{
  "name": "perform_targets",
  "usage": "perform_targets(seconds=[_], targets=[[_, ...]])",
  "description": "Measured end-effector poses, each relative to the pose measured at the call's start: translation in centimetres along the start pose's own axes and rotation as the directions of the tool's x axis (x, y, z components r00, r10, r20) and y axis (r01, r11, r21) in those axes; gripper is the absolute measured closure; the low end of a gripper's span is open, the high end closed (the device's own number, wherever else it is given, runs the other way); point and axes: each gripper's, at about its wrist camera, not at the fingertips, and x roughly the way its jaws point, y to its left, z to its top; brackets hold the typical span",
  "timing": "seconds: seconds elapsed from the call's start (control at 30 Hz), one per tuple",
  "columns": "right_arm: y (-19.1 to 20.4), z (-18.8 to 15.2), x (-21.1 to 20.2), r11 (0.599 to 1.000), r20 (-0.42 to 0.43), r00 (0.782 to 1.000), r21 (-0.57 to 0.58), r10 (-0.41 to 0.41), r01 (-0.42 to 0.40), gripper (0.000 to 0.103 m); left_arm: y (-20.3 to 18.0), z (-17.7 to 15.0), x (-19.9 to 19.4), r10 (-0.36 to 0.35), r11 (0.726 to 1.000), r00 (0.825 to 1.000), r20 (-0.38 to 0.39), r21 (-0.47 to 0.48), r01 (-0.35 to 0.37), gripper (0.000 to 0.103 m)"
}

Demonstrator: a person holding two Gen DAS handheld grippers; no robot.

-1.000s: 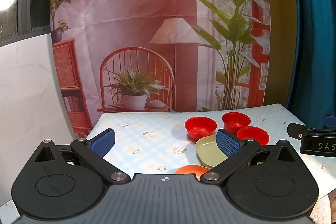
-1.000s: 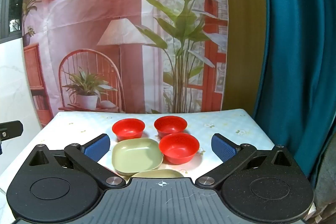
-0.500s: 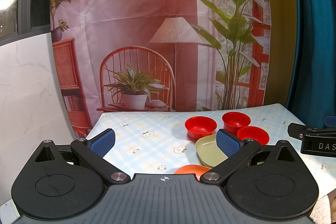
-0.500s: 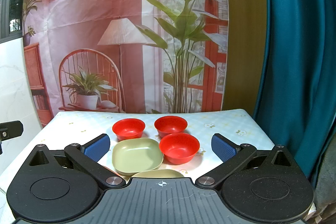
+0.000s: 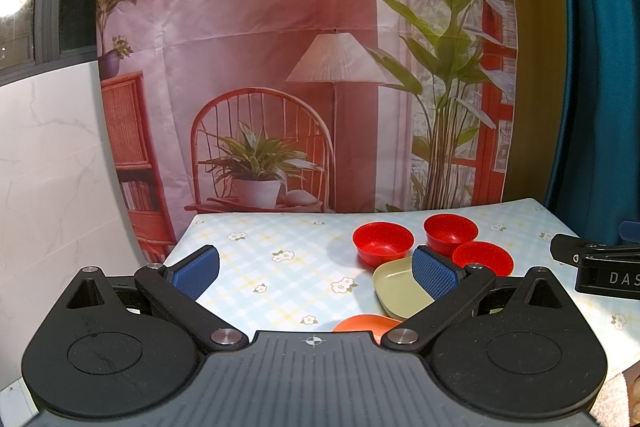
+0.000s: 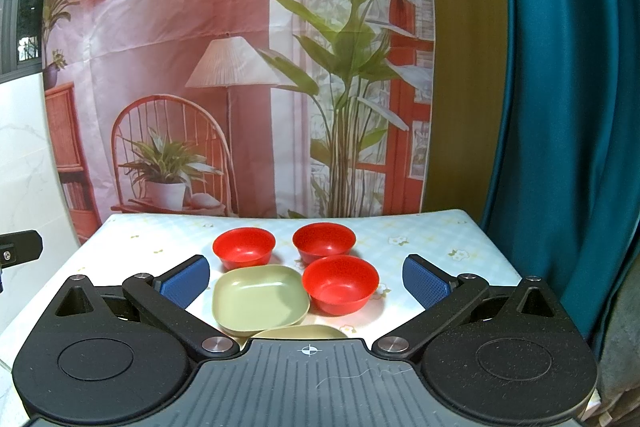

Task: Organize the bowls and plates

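Three red bowls stand on the checked tablecloth: a left one (image 6: 244, 247), a far one (image 6: 324, 241) and a near one (image 6: 340, 283). A square green plate (image 6: 260, 301) lies in front of the left bowl, and the rim of a second green plate (image 6: 300, 331) peeks out just behind my right gripper's body. An orange plate (image 5: 366, 323) shows in the left wrist view. My right gripper (image 6: 306, 281) hovers open above the dishes. My left gripper (image 5: 316, 271) is open too, left of the bowls, with nothing between its fingers.
The table (image 5: 260, 247) ends at a printed backdrop (image 6: 240, 67) behind it. A teal curtain (image 6: 560, 107) hangs along the right side and a white marble wall (image 5: 48, 167) is on the left. The other gripper's black body (image 5: 600, 267) shows at the right.
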Motion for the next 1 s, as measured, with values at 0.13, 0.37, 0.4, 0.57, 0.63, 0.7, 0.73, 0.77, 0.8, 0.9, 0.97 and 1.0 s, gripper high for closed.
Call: perform_targets(seconds=[0.13,0.37,0.4,0.57,0.63,0.7,0.73,0.77,0.8,0.9,0.97,1.0], targets=[[-0.02,-0.04,0.02,1.0,0.0,1.0,0.001,0.0,0.0,0.0,0.13,-0.06,0.18,-0.001,1.0,1.0,-0.004,0.002,0.001,0.0],[-0.04,-0.1,0.05,1.0,0.001,1.0,0.0,0.0,0.0,0.0,0.39,-0.01,0.44,0.001,1.0,1.0,-0.005,-0.003,-0.001,0.0],[-0.03,-0.11,0.04,1.0,0.001,1.0,-0.001,0.0,0.0,0.0,0.37,-0.02,0.43,0.001,1.0,1.0,-0.005,-0.003,-0.001,0.0],[-0.04,-0.15,0.07,1.0,0.001,1.0,0.0,0.0,0.0,0.0,0.34,0.03,0.42,0.001,1.0,1.0,-0.006,-0.004,-0.001,0.0],[-0.04,-0.17,0.08,1.0,0.001,1.0,0.0,0.001,-0.001,0.0,0.38,0.04,0.38,0.001,1.0,1.0,-0.006,-0.004,-0.001,0.0],[-0.04,-0.18,0.08,1.0,0.001,1.0,0.0,0.0,0.0,0.0,0.37,0.03,0.37,0.001,1.0,1.0,-0.007,-0.004,-0.001,0.0],[-0.04,-0.18,0.08,1.0,0.001,1.0,0.0,0.0,0.0,0.0,0.35,0.03,0.35,0.001,1.0,1.0,-0.007,-0.003,-0.001,0.0],[-0.04,-0.18,0.07,1.0,0.001,1.0,0.0,0.0,0.0,0.0,0.37,0.03,0.37,0.001,1.0,1.0,-0.006,-0.004,-0.001,0.0],[-0.04,-0.19,0.07,1.0,0.001,1.0,0.0,0.0,0.0,0.0,0.36,0.04,0.37,0.001,1.0,1.0,-0.007,-0.004,-0.001,0.0],[-0.04,-0.19,0.06,1.0,0.001,1.0,0.0,0.0,0.0,0.0,0.35,0.03,0.35,0.001,1.0,1.0,-0.007,-0.004,-0.001,0.0],[-0.05,-0.2,0.05,1.0,0.001,1.0,0.0,0.0,0.0,0.0,0.37,0.04,0.38,0.001,1.0,1.0,-0.007,-0.004,-0.001,0.0],[-0.05,-0.2,0.05,1.0,0.001,1.0,0.0,0.0,0.0,0.0,0.38,0.04,0.38,0.001,1.0,1.0,-0.007,-0.004,-0.001,0.0]])
